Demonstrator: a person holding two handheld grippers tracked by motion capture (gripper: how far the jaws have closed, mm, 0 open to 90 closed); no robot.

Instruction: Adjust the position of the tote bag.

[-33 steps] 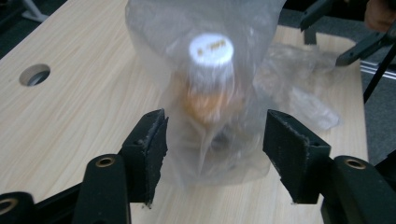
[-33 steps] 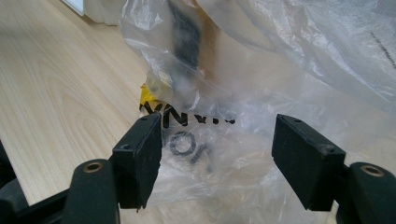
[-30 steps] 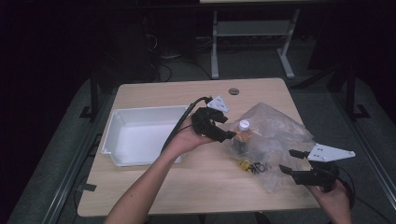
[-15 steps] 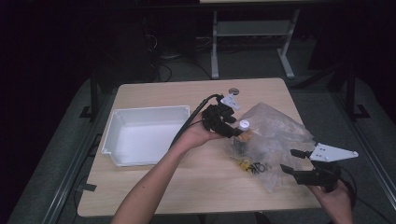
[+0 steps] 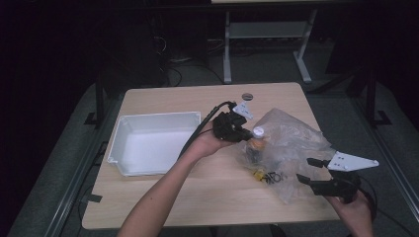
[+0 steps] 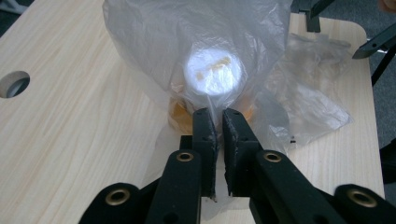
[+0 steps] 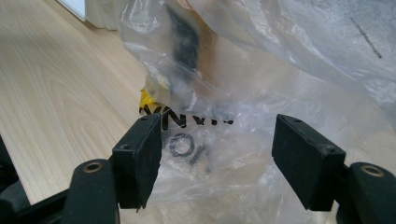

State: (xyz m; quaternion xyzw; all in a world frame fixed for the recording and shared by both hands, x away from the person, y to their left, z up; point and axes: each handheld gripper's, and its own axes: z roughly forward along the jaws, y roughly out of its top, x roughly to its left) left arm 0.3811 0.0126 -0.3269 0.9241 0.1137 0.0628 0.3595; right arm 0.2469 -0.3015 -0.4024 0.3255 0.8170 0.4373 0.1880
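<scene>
A crumpled clear plastic bag [image 5: 296, 143] lies on the right half of the wooden table [image 5: 163, 202]. Inside it stands an orange bottle with a white cap [image 5: 258, 131]. My left gripper [image 5: 244, 132] sits at the bag's left edge, right by the cap [image 6: 212, 74]. Its jaws have just been closing and now pinch a fold of the bag's film [image 6: 187, 37] between the pads; the left gripper [image 6: 218, 112] is shut on it. My right gripper [image 5: 305, 169] rests at the bag's near right side, open, with loose bag [image 7: 261, 56] between its wide pads [image 7: 140, 158], not pressed.
A white empty tray [image 5: 123, 148] stands at the table's left. A round hole [image 5: 247, 96] is in the tabletop near the far edge. A small yellow item [image 5: 259, 174] and black printed lettering [image 7: 187, 121] show through the bag's near part.
My left gripper has shifted right to the bottle's cap and its jaws have closed on the bag's film. The right gripper has stayed put and open.
</scene>
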